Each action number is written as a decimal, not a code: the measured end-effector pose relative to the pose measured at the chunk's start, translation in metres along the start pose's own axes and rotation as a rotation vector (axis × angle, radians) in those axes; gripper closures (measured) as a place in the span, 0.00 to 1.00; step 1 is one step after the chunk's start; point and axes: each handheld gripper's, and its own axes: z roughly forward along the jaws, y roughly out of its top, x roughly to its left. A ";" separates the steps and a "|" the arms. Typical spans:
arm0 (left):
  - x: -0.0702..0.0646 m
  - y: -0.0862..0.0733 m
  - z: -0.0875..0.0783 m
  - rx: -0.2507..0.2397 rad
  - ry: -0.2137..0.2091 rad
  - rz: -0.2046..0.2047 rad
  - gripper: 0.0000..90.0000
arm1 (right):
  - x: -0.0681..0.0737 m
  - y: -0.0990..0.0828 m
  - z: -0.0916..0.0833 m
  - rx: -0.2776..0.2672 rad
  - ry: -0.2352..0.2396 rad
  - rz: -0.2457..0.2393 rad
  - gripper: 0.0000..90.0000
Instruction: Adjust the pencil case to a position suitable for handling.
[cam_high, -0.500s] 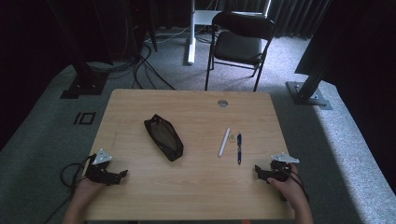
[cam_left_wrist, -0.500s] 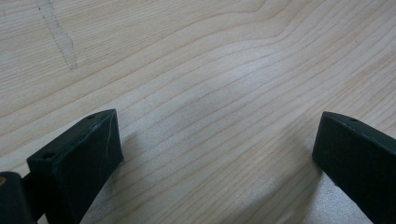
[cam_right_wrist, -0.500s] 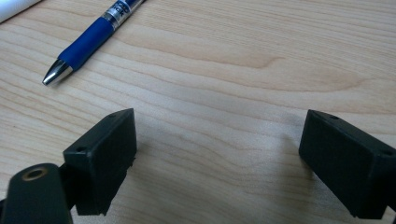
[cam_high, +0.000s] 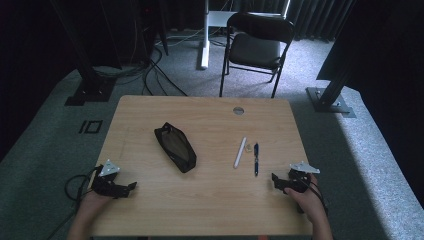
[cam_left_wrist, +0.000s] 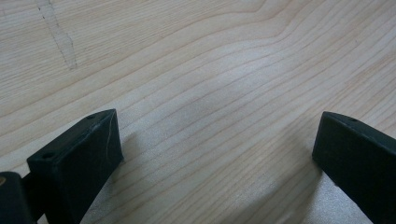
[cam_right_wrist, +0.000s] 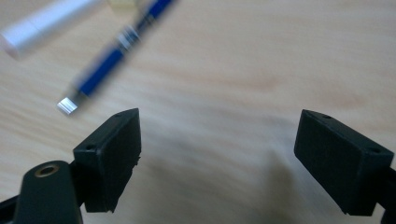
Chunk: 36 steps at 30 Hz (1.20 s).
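A black zip pouch (cam_high: 175, 146) lies slanted on the wooden table (cam_high: 210, 205), left of centre. To its right lie a white pen (cam_high: 240, 152) and a blue pen (cam_high: 256, 158), side by side. My left gripper (cam_high: 128, 188) rests at the near left, open, with bare wood between its jaws (cam_left_wrist: 217, 135). My right gripper (cam_high: 276, 181) sits at the near right, just short of the blue pen, open and empty (cam_right_wrist: 219, 135). In the right gripper view the blue pen (cam_right_wrist: 112, 51) and the white pen (cam_right_wrist: 42, 23) lie ahead to the upper left, blurred.
A small pale object (cam_high: 248, 148) lies between the two pens. The table has a round cable hole (cam_high: 238, 110) near its far edge. Behind the table stand a black folding chair (cam_high: 255, 47) and cables on the floor (cam_high: 150, 75).
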 end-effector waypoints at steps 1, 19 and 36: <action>0.000 0.000 0.000 0.000 0.000 0.000 0.02 | 0.002 0.004 -0.001 -0.018 0.009 0.002 0.16; 0.000 0.000 0.000 -0.001 0.000 -0.001 0.02 | 0.076 0.052 0.013 -0.106 0.167 -0.122 0.18; 0.000 0.000 0.000 -0.001 0.000 -0.001 0.02 | 0.150 0.065 0.033 -0.104 0.322 -0.237 0.24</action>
